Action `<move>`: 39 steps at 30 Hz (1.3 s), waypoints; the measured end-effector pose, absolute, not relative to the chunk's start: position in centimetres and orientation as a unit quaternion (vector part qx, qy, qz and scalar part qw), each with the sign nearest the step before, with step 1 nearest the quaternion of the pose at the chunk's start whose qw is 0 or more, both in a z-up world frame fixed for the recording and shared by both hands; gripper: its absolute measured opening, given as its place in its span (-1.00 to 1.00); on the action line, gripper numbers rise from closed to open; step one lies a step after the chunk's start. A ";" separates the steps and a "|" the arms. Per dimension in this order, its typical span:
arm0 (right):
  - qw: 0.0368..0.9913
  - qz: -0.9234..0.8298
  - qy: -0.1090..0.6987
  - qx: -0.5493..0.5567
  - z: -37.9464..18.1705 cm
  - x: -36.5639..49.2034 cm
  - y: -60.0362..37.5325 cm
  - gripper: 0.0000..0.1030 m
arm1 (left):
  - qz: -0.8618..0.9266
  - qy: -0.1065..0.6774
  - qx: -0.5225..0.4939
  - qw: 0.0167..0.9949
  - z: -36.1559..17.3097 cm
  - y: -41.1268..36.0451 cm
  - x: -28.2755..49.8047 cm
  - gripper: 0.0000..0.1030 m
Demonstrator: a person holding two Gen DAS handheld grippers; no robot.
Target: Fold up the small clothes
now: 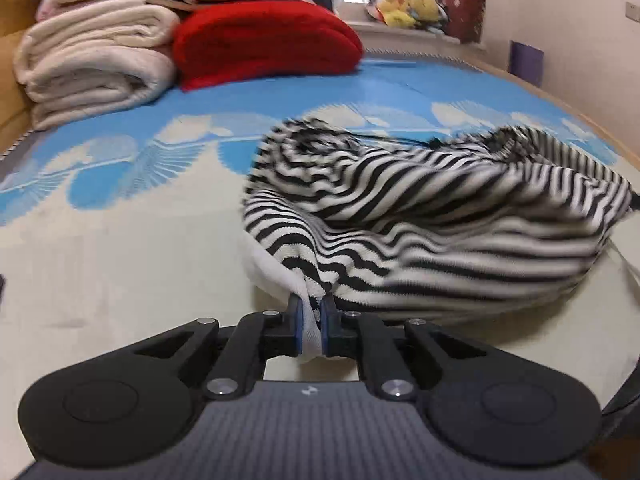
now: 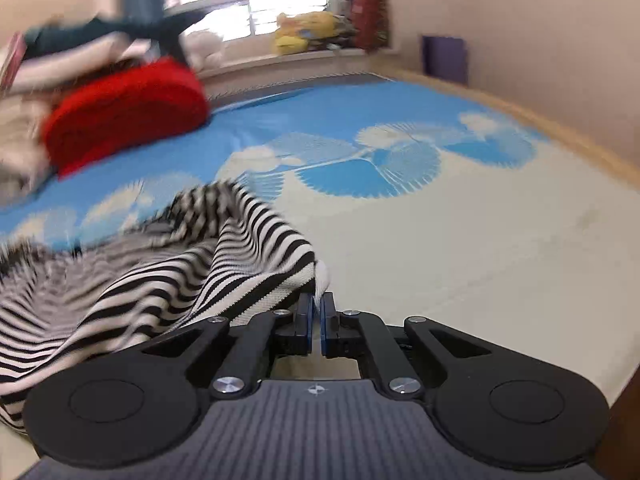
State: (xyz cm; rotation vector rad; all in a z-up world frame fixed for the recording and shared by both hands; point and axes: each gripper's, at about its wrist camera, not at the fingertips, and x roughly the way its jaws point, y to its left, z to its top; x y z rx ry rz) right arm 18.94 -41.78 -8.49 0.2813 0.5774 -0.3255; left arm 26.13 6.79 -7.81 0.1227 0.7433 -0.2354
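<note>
The bed [image 1: 120, 272], covered with a blue and cream patterned mat, carries the work, with a stack of folded cream blankets [image 1: 92, 60] and a folded red blanket [image 1: 264, 44] well apart at its far end. Near the front lies the black-and-white striped garment [image 1: 420, 216], bunched and rumpled, partly lifted off the mat between the two tools. The step in hand looks like the opening one: taking hold of two edges to spread the piece flat before any fold. The left gripper [image 1: 310, 328] has its fingers pinching a white hem at the garment's near edge. The right gripper [image 2: 317, 320] has its fingers pressed together on a white corner of the same garment. The next move probably calls for drawing both hands apart evenly, so the knit stretches smooth without slipping from either pinch.
</note>
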 end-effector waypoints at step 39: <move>0.897 0.134 0.420 0.013 -10.8 38.6 -28.6 -0.82 | -0.216 0.479 -0.019 0.851 -9.3 1.8 44.7 -0.88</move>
